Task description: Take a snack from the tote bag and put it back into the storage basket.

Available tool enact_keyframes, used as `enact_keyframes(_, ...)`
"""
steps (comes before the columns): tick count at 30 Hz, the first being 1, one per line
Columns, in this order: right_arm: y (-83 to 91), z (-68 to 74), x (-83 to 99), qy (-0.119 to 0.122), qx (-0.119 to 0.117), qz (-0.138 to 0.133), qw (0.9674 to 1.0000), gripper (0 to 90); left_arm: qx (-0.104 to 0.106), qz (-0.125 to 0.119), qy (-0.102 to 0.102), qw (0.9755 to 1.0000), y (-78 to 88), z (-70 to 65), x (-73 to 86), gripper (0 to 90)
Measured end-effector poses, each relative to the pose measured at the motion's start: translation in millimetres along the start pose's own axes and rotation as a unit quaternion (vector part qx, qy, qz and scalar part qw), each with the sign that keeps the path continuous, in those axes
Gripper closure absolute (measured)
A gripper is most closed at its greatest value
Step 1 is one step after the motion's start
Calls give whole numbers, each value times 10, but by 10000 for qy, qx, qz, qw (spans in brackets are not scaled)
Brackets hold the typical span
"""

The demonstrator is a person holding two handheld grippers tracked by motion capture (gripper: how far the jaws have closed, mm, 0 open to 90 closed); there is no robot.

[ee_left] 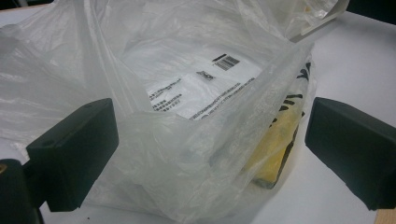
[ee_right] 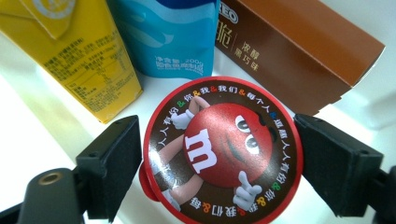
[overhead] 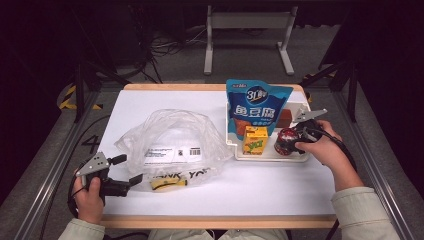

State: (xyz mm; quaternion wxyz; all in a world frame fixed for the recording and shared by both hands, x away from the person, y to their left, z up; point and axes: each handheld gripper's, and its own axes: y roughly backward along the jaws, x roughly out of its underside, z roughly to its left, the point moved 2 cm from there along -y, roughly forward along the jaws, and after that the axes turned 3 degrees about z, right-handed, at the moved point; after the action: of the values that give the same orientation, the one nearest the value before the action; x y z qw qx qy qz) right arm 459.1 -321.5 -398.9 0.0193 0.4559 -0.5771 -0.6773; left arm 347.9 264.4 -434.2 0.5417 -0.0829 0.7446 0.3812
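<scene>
A white table [overhead: 280, 190] is carrying a tray [overhead: 270, 156] at the right. The right gripper [ee_right: 219, 158] is straddling the M&M's cup [ee_right: 223, 151], jaws wide, pads flanking its lid without clearly pressing. The cup is probably light, rigid and slick; its sides suit gripping. The left gripper [ee_left: 210, 154] is gaping around the soft plastic bag [ee_left: 187, 140].

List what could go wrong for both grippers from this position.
1. The right gripper straddles the round M&M's tub; a round lid may slip sideways out of flat jaws as they close.
2. The yellow carton and brown box stand close behind, so lifting could knock them over.
3. The left gripper is open around the thin plastic bag; the film may tear or slide free.
</scene>
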Motion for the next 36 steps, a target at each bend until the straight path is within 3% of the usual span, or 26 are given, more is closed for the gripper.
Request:
enact_keyframes(2, -3, 4, -6, 38, 19, 47, 10000, 247, 0, -13, 32, 10000, 0, -3, 1, 34)
enact_keyframes(14, 4, -13, -33, 201, -24, 78, 9998, 256, -7, -17, 37, 10000, 2, -1, 2, 34)
enact_keyframes(22, 23, 9, -89, 511, -183, -44, 9985, 257, -30, -18, 55, 10000, 21, -2, 15, 34)
enact_keyframes(36, -14, 66, -138, 1143, -454, -168, 9923, 257, -47, -22, 67, 10000, 27, 0, 20, 34)
